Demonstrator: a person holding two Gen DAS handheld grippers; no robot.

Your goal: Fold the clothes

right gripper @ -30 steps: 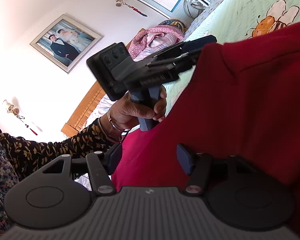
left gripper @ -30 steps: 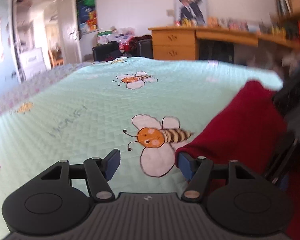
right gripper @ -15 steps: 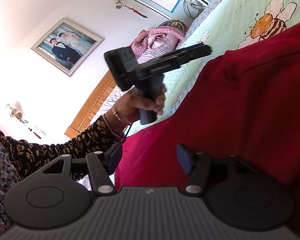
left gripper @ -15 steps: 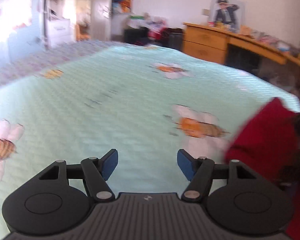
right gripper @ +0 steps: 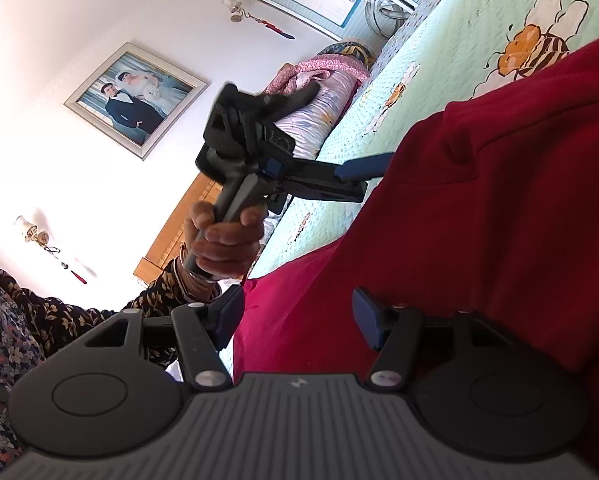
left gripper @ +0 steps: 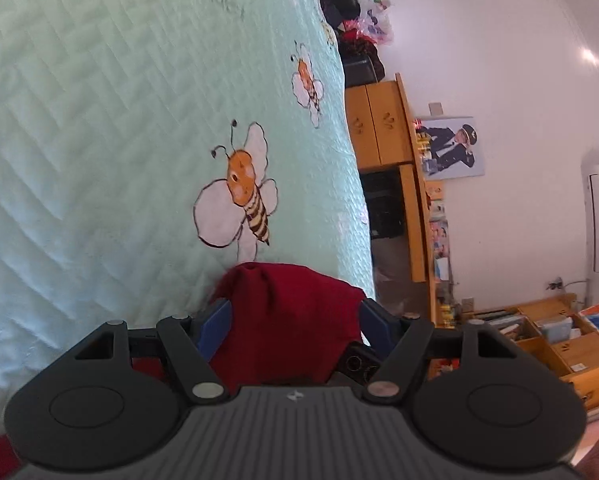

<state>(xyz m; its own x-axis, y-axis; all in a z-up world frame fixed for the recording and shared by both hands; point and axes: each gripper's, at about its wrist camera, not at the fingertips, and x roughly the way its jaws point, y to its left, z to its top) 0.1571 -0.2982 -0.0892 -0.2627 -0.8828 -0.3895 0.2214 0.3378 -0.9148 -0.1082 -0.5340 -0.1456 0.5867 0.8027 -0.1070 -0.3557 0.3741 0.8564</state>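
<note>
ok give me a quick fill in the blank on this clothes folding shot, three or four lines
1. The garment between the left gripper fingers is ____ in colour.
2. The bedspread is printed with cartoon ____.
3. The left gripper's fingers stand ____ around a bunched corner of the garment.
4. In the right wrist view, the hand holding the left gripper comes out of a ____-patterned sleeve.

Missing words: red; bees; open; floral
</note>
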